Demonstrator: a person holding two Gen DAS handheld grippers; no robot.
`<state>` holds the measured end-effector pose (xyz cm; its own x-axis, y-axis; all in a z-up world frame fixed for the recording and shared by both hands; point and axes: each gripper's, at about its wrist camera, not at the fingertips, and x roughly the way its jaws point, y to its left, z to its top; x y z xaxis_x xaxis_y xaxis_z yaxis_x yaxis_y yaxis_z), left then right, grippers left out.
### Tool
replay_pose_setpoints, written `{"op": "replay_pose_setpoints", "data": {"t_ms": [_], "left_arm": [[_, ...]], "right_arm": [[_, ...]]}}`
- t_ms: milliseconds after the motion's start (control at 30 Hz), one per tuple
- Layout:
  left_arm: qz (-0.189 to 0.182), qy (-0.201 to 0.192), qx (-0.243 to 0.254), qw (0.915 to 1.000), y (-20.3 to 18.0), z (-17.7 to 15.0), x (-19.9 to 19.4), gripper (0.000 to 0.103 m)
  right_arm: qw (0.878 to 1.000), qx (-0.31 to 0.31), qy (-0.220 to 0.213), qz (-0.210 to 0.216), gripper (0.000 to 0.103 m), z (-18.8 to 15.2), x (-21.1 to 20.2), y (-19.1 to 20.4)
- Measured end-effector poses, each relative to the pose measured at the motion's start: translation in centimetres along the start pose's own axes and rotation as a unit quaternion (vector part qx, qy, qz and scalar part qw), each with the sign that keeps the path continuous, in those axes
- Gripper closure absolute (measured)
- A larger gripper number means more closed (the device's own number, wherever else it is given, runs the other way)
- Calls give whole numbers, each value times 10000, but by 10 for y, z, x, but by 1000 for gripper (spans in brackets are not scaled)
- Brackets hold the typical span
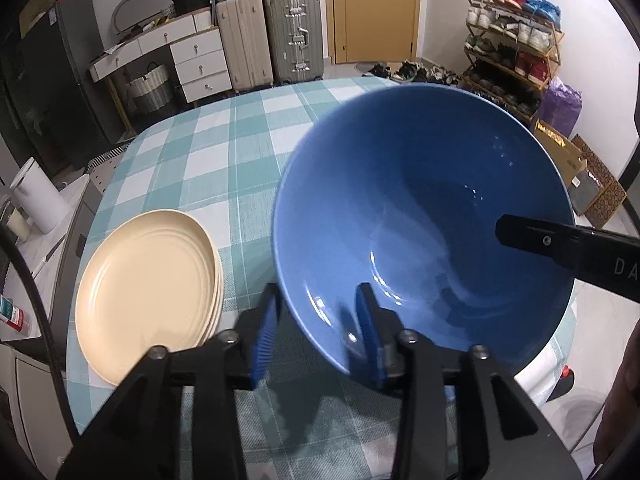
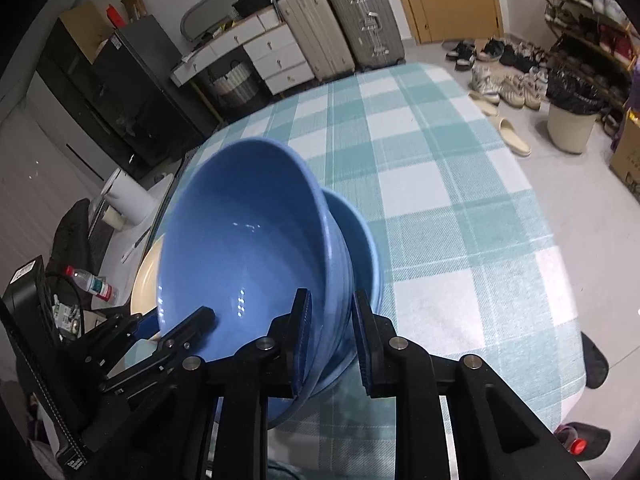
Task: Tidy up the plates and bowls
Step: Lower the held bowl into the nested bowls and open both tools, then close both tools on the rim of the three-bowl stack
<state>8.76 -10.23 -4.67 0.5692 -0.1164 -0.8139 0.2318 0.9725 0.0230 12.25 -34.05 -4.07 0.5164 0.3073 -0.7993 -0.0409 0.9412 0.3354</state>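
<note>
A big blue bowl (image 1: 420,216) is tilted above the checked table. My left gripper (image 1: 320,328) straddles its near rim, one finger inside and one outside, pads close to the rim. In the right wrist view the same bowl (image 2: 240,248) leans against a second blue bowl (image 2: 356,240) behind it. My right gripper (image 2: 330,336) straddles the stacked rims with a gap at the pads. A stack of cream plates (image 1: 148,288) lies at the left, and its edge shows in the right wrist view (image 2: 146,280).
The table has a teal and white checked cloth (image 2: 460,184). A white roll (image 1: 36,200) and a bottle (image 1: 12,316) sit on a side surface at the left. Suitcases (image 1: 272,36), drawers, shoe rack (image 1: 516,48) and a bin (image 2: 572,120) stand around the room.
</note>
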Motion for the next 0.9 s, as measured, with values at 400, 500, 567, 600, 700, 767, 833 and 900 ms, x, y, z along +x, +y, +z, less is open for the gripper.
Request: {"op": "replay_pose_setpoints", "data": {"t_ms": [400, 500, 567, 600, 700, 767, 833, 900], "left_arm": [[216, -321, -15, 9993, 4, 0, -3, 56], [163, -383, 4, 9991, 4, 0, -5, 56], [83, -401, 32, 9992, 3, 0, -4, 56], [53, -379, 28, 9993, 3, 0, -3, 56], [-64, -322, -31, 9995, 5, 0, 1, 56], [-99, -292, -87, 9995, 7, 0, 4, 56], [-60, -303, -140, 9994, 8, 0, 6, 56], [-14, -384, -210, 9990, 11, 0, 5, 55]], "right_arm": [[9981, 227, -572, -36, 81, -13, -10, -7], [9979, 292, -577, -12, 81, -12, -8, -12], [9978, 291, -587, -14, 81, -12, -7, -13], [9977, 274, -623, -48, 81, -12, -8, -12], [9968, 186, -764, -111, 81, -11, -10, -11], [9956, 125, -906, -206, 81, -9, -14, -10], [9947, 89, -994, -240, 81, -7, -16, -10], [9938, 69, -1069, -288, 80, -5, -18, -10]]}}
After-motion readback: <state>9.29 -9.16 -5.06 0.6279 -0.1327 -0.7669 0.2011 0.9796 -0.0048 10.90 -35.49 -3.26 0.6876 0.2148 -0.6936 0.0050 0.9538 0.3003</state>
